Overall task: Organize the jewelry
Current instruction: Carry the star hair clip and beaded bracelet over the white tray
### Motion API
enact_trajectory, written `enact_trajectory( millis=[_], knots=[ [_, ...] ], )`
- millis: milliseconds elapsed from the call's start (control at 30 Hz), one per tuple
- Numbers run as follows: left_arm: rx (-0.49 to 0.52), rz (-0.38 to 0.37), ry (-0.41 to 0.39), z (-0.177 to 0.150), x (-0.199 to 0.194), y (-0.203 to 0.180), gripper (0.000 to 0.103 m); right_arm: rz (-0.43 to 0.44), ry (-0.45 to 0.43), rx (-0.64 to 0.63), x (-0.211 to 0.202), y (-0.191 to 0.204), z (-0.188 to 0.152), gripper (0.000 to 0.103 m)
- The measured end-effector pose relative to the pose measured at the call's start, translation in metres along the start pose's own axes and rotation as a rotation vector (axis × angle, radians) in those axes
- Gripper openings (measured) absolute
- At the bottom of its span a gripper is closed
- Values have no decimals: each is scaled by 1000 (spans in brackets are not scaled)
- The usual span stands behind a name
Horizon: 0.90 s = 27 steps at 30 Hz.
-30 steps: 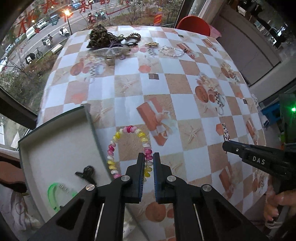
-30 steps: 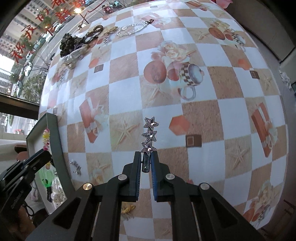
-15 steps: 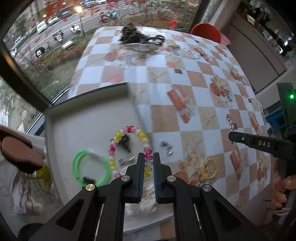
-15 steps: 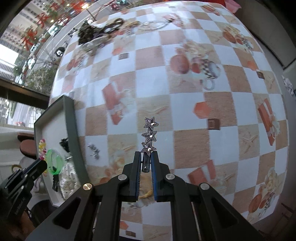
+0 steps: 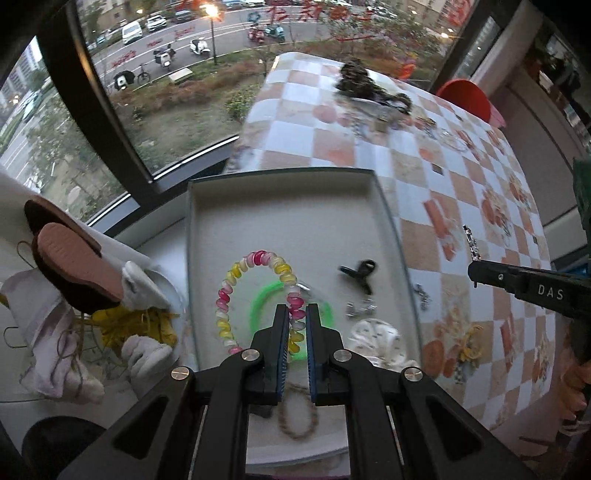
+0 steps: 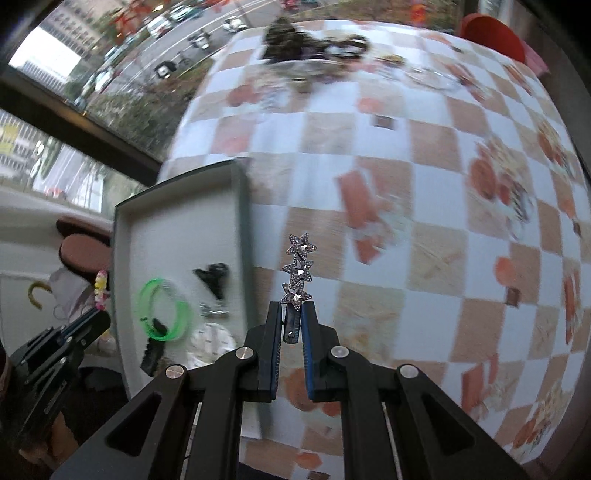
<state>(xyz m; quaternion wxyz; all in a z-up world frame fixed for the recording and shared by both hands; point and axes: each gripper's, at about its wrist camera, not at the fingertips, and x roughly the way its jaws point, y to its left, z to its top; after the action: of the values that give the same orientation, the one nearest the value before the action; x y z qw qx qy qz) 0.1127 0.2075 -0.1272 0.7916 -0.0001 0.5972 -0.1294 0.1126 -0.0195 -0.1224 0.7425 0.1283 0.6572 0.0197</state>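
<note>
My left gripper [image 5: 296, 312] is shut on a pink, yellow and white coil bracelet [image 5: 236, 280] and holds it above the grey tray [image 5: 280, 177]. The tray holds a green ring [image 5: 264, 291], a black clip [image 5: 360, 271], a small silver piece [image 5: 360, 307] and a white cloth item [image 5: 373, 334]. My right gripper [image 6: 291, 308] is shut on a silver clip with three rhinestone stars [image 6: 298, 267], above the table just right of the tray's wall [image 6: 242, 236]. It also shows in the left wrist view [image 5: 476, 275].
A pile of dark jewelry and chains [image 5: 369, 88] lies at the table's far edge, by the window. A small silver piece [image 5: 423, 295] lies on the checked cloth beside the tray. A slipper and cloths [image 5: 74, 266] lie left of the tray. A red chair [image 6: 493, 33] stands behind.
Both grippers have swung left. The left one carried the coil bracelet from the tablecloth to above the tray. The right one brought the star clip close to the tray's right wall.
</note>
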Motion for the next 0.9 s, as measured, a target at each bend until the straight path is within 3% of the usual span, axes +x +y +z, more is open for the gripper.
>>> enact_trajectory(
  millis=[433, 900],
  knots=[
    [14, 33, -12, 36, 46, 20, 13, 74, 53, -87, 57, 65, 42, 11],
    [28, 92, 73, 44, 103, 20, 13, 54, 132, -61, 109, 65, 65, 11]
  ],
)
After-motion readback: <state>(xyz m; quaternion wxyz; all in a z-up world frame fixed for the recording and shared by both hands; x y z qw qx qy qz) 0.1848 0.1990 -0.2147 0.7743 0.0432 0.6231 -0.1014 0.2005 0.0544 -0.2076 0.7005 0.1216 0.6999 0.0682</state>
